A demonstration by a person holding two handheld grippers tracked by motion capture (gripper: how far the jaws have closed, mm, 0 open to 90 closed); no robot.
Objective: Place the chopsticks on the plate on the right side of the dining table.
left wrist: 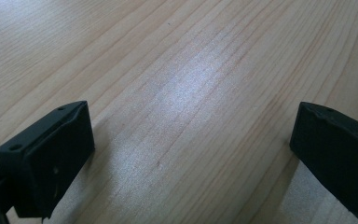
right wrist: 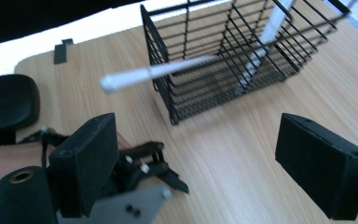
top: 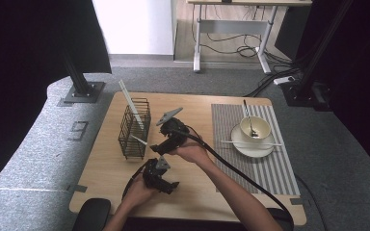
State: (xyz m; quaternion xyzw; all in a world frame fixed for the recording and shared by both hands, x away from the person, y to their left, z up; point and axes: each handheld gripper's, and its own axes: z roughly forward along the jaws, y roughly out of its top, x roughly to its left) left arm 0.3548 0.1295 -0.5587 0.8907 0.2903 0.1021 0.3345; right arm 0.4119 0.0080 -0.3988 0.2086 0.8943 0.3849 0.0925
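Observation:
A black wire basket [top: 134, 127] [right wrist: 223, 56] stands on the left part of the wooden table [top: 192, 103]. One white stick [top: 130, 102] [right wrist: 266, 37] stands tall inside it. A second white stick [top: 138, 140] [right wrist: 158, 72] leans out over the basket's near end. My right gripper [top: 157, 147] [right wrist: 198, 140] is open just right of the basket, its jaws wide apart and empty, the leaning stick beyond them. My left gripper [top: 169, 184] [left wrist: 191, 126] is open low over bare wood near the front edge, with nothing between its jaws.
A striped placemat [top: 270, 166] on the right holds a white plate [top: 265, 150] with a cream bowl [top: 255, 127], a spoon [top: 247, 115] in it and another white stick [top: 270, 143] laid across the plate. The left gripper's body [right wrist: 140, 168] lies close under the right gripper's jaws.

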